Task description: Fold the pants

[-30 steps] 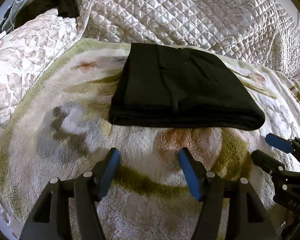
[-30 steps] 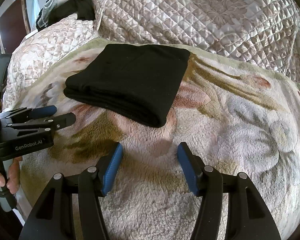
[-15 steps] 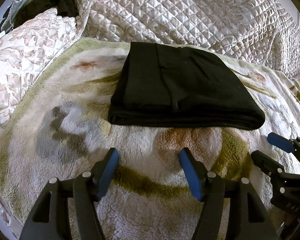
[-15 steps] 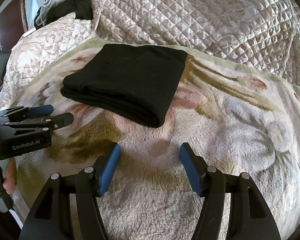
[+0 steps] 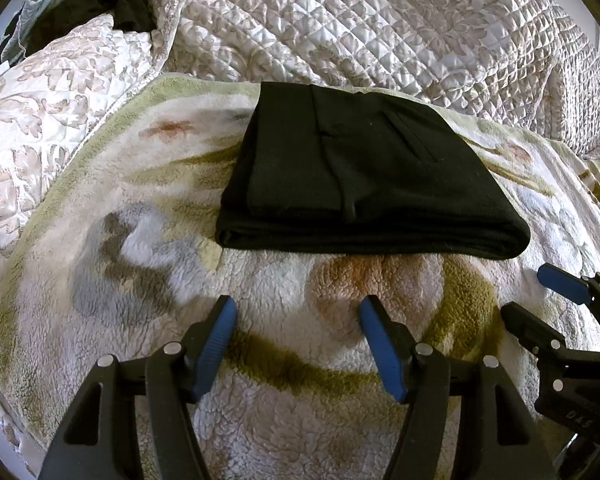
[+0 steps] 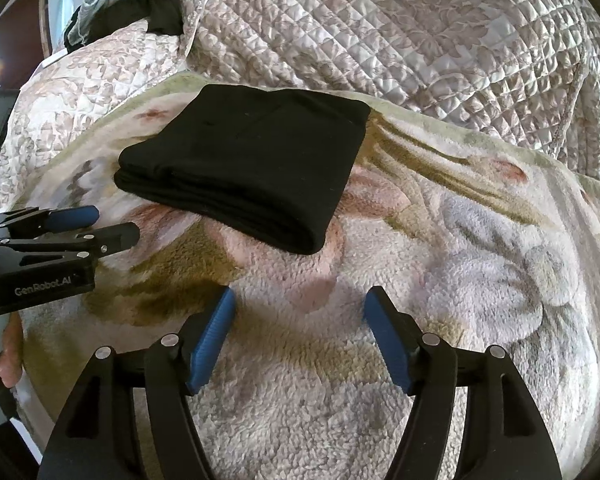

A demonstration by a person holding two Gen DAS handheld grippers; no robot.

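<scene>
Since the earlier frames, only the right hand-held gripper (image 6: 299,332) has changed: its jaws stand wider and are opening at this moment, with nothing between them but bare blanket. Pants (image 5: 364,176) and left hand-held gripper (image 5: 298,342) lie as before.

Pants: black, folded into a compact stack, resting on the fleece blanket (image 5: 284,420) towards its far edge, close to the quilted bedspread (image 5: 380,20) of the bed. Folded edge faces both cameras; layers inside the stack cannot be counted. A seam and a pocket line show faintly on the top face.

Left hand-held gripper: jaws parted fairly wide, holding nothing, hanging above the blanket short of the pants' near edge and clear of them. In the right wrist view it appears side-on at the left edge, its body cut off by the frame.

Right hand-held gripper: empty, above the blanket near the right corner of the stack, not touching it. In the left wrist view only its tips show at the right edge.

A hand (image 6: 10,356) on the left device's handle is partly visible, mostly cropped.

Dark clothing (image 5: 100,4) at the far left corner is too shadowed to identify
</scene>
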